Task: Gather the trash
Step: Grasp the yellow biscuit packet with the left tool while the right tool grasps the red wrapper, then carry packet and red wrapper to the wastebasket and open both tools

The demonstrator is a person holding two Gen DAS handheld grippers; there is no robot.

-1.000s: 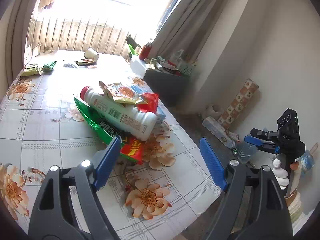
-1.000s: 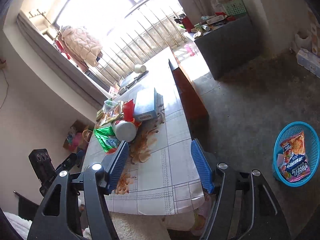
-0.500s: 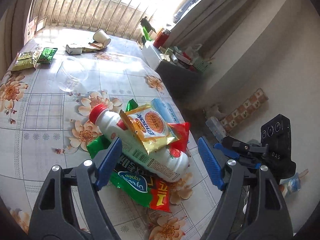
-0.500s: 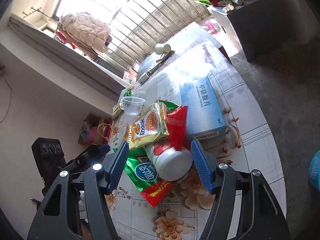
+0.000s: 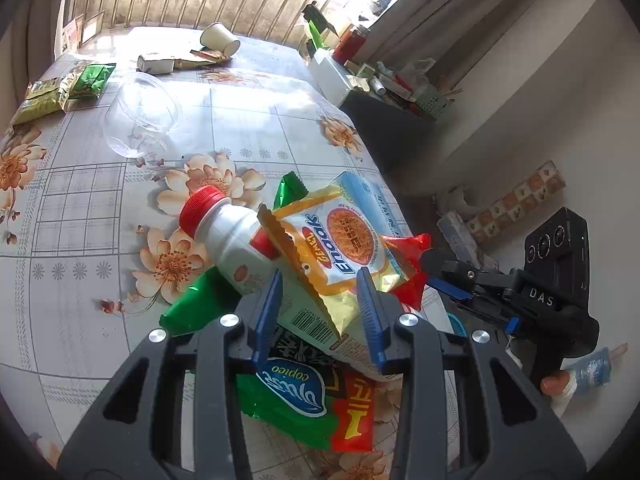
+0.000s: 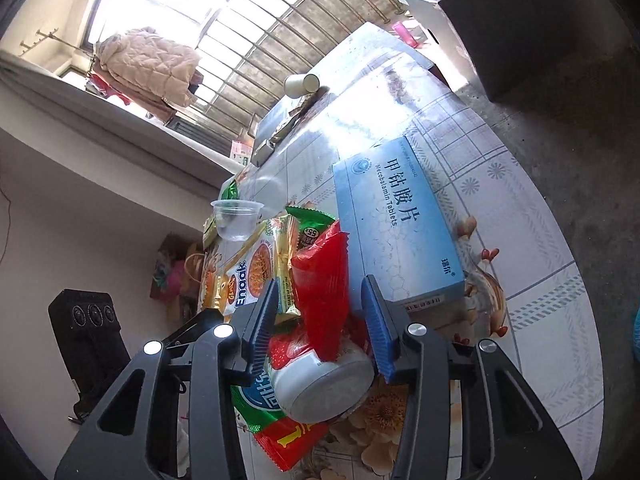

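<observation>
While the left gripper (image 5: 320, 312) hangs over the pile on the flowered bench (image 5: 80, 208), its jaws are closing, with the lower corner of the yellow biscuit packet (image 5: 340, 248) and part of the white bottle (image 5: 240, 248) between them; I cannot tell whether the pads press on either yet. The bottle lies on its side, its long axis running from the red cap (image 5: 200, 210) at upper left down to its base at lower right, under the packet. Beneath it lies a green-and-red snack bag (image 5: 296, 392). A red wrapper (image 5: 412, 264) pokes out at the right, over a blue box (image 5: 376, 200). Farther back a clear plastic cup (image 5: 140, 120) lies tipped on its side with nothing visible in it, and a paper cup (image 5: 220, 38) lies on its side near the far edge. The right gripper (image 5: 464, 284) reaches in from the right.

From the right wrist, the right gripper (image 6: 320, 320) has its jaws closing, narrowed about the red wrapper (image 6: 324, 284), which stands up on end between them; contact is unclear. Below it the white bottle (image 6: 320, 384) points its round base at the camera. The biscuit packet (image 6: 248, 276) lies to the left, the blue box (image 6: 396, 232) to the right with its long side running away from the camera. The clear cup (image 6: 236, 220) shows its open mouth, empty so far as I can see.
</observation>
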